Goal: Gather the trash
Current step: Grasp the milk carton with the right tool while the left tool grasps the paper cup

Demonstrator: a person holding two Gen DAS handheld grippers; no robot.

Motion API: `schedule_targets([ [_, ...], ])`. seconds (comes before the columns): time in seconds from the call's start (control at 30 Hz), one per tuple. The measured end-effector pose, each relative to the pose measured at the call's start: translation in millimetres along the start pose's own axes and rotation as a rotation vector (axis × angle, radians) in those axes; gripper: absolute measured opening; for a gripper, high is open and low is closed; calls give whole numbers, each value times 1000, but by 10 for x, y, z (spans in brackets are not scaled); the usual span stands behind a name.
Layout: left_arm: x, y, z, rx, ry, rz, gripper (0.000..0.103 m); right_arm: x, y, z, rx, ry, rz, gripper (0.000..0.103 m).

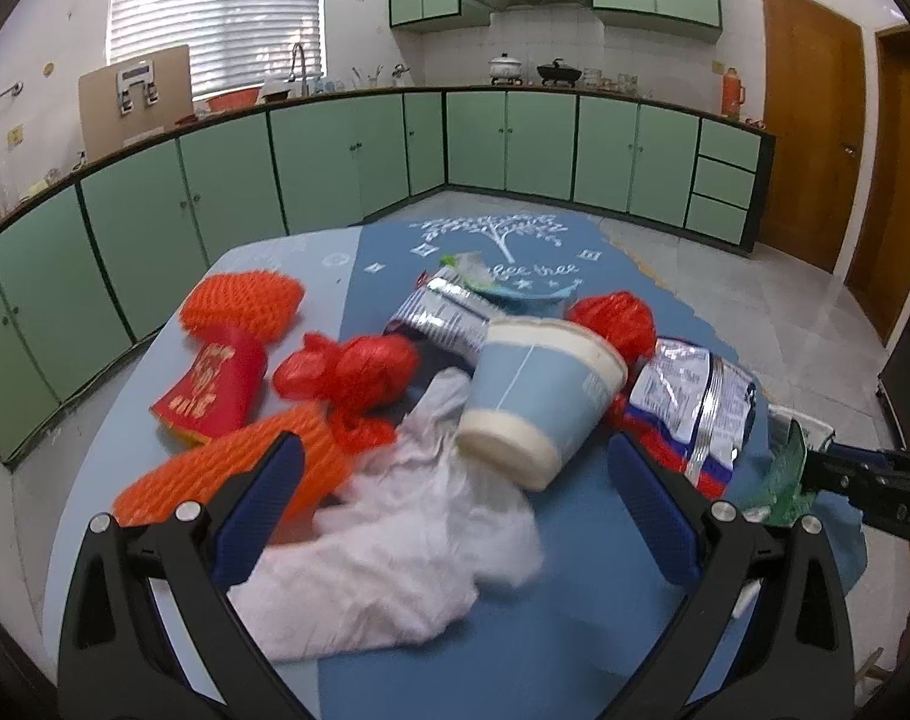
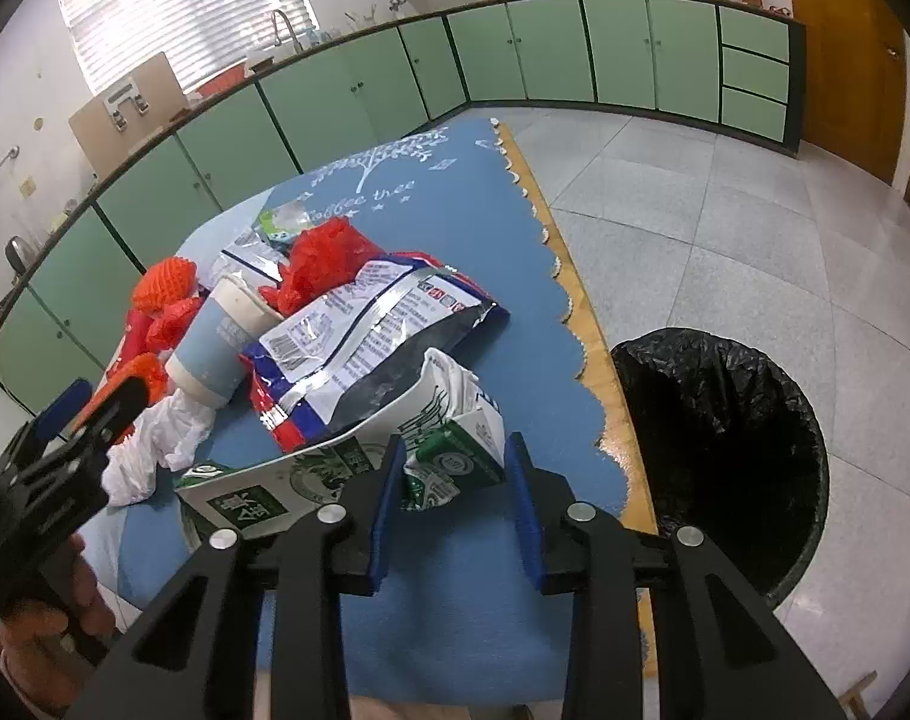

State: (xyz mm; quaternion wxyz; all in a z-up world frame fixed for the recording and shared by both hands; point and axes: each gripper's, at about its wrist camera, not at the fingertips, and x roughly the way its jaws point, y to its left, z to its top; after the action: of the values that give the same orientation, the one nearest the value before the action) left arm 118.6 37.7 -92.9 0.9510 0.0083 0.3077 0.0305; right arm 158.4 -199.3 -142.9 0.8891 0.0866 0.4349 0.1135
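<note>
Right gripper [image 2: 455,474] pinches the crushed green milk carton [image 2: 449,450] at the table's near right edge; lift clear, then carry right over the black-lined bin [image 2: 724,438]; left gripper [image 1: 455,480] spread, idle.

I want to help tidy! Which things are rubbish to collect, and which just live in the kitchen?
Rubbish job: milk carton, snack bag, paper cup, white tissue, bin.

Just kitchen things: white pot, orange flask, tap.

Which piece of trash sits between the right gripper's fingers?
The crushed green-and-white milk carton, at the near edge of the pile, between the right gripper fingers. The snack bag and paper cup lie farther back.
</note>
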Motion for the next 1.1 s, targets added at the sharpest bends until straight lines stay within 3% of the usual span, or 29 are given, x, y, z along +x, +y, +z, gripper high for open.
schedule_targets([
  [0.17, 288, -98, 117, 31, 10, -23, 98, 38, -43, 14, 9, 10, 1, 33],
  [0.43, 693, -184, 111, 30, 110, -105, 97, 72, -79, 22, 21, 18, 16, 33],
  [0.53, 740, -198, 113, 24, 131, -129, 74, 109, -90, 13, 23, 31, 20, 33],
  [0.57, 759, -201, 113, 24, 137, -133, 73, 126, -90, 9, 24, 36, 19, 33],
  [0.77, 714, -194, 113, 12, 119, -133, 62, 135, -103, 12, 24, 36, 29, 32],
  [1.1, 302, -95, 262, -11, 12, -129, 60, -48, -47, 95, -7, -19, 45, 30],
])
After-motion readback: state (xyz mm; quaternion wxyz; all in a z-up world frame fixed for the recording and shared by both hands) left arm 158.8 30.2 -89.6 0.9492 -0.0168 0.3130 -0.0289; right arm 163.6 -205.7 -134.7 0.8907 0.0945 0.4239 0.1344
